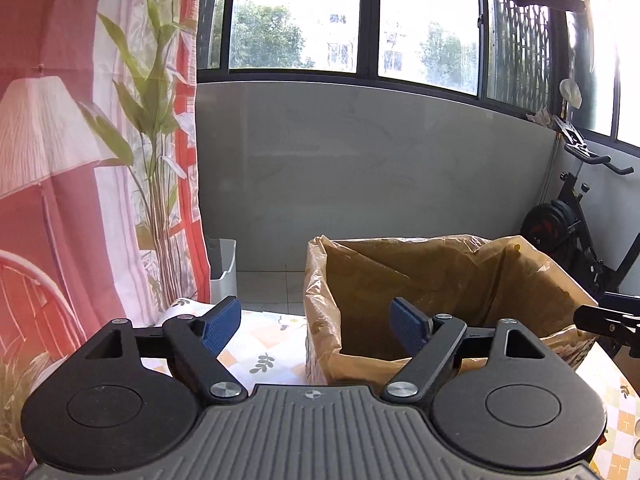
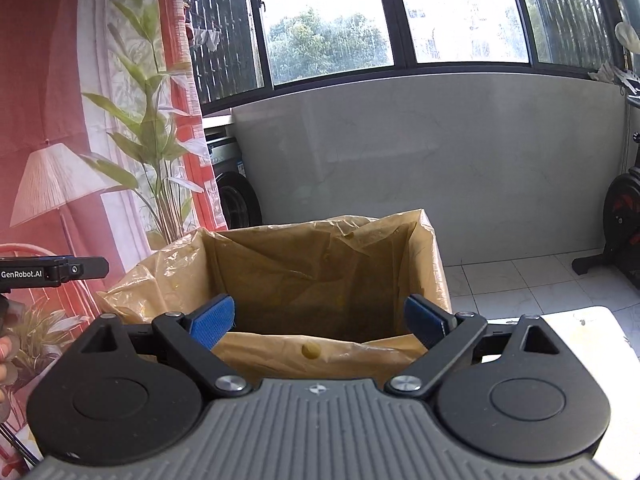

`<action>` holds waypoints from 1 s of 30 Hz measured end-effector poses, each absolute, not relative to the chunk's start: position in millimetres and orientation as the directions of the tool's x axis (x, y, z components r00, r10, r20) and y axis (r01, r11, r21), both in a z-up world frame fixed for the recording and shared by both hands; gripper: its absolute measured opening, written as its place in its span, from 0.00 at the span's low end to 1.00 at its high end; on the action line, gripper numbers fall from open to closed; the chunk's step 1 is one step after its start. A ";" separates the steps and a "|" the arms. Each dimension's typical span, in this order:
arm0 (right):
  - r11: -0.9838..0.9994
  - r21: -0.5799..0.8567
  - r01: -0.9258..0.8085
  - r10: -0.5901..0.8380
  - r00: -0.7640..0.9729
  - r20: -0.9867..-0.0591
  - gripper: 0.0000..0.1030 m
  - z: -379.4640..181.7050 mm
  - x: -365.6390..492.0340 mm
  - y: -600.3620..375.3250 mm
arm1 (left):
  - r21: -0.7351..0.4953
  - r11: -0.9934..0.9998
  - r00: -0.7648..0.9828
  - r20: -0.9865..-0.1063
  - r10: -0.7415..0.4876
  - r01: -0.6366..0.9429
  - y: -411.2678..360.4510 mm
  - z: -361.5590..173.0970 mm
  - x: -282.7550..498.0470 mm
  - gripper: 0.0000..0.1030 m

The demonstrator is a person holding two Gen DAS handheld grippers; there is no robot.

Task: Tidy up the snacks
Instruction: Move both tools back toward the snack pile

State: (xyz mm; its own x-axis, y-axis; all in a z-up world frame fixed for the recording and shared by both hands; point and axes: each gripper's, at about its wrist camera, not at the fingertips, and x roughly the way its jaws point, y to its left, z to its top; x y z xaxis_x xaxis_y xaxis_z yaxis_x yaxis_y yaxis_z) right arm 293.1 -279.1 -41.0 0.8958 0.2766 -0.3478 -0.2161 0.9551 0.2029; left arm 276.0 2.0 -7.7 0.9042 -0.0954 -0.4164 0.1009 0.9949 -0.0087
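While both sets of jaws stand released and empty, the left gripper (image 1: 316,326) and right gripper (image 2: 320,318) hover beside the plastic-lined brown cardboard box (image 2: 320,264), presumably the snacks' destination.

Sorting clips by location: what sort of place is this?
Likely an enclosed home balcony: a wall of windows, an exercise bike and a washing machine.
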 end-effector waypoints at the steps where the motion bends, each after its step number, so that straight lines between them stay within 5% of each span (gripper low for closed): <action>1: 0.954 0.207 -0.217 0.277 0.902 -0.331 0.92 -38.0 283.2 -281.0 | -0.017 0.995 0.905 -0.416 -0.094 0.095 5.2 -4.1 270.8 0.81; 18: 0.940 0.239 -0.244 0.312 0.900 -0.306 0.92 -53.2 194.1 -283.4 | -0.018 0.999 0.934 -0.355 -0.043 0.038 27.1 -9.9 156.0 0.87; 30: 0.966 0.188 -0.179 0.229 0.929 -0.291 0.92 -83.9 144.2 -275.7 | -0.070 0.996 0.889 -0.452 -0.078 0.052 14.9 -79.9 119.7 0.87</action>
